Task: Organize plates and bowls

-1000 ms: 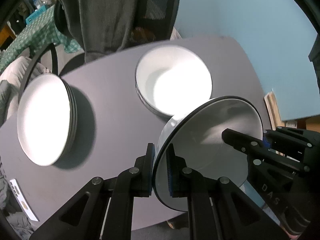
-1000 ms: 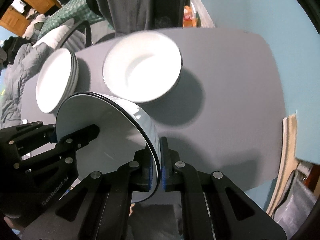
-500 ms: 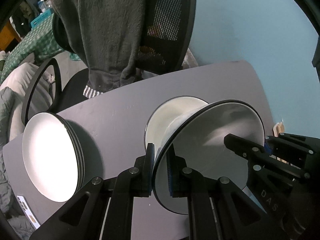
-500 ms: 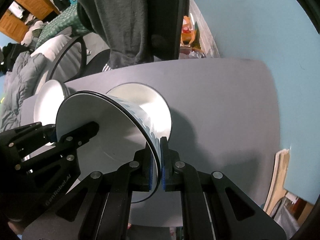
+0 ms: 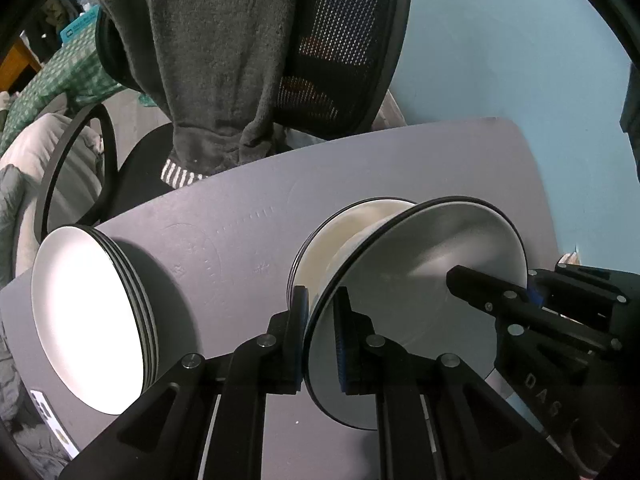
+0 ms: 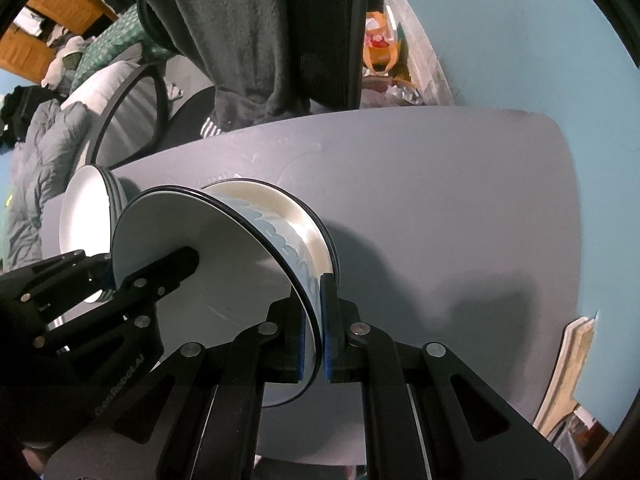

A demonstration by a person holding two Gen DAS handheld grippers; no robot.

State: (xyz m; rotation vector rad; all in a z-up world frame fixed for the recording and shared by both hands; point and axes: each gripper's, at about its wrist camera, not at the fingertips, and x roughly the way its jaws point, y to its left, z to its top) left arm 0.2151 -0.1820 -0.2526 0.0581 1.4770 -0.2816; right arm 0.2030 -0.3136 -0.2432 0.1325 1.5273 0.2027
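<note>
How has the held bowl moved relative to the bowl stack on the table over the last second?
Yes. The held bowl, clamped by both grippers, has come down over the bowl stack, which now shows just behind it.

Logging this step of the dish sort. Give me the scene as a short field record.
held item: bowl, gripped on opposite rims
left gripper: shut on bowl rim
right gripper: shut on bowl rim
below bowl: stacked bowls on grey table
bowl seated: cannot tell
other stack: plates, left side of table
behind table: office chair draped with grey garment
</note>
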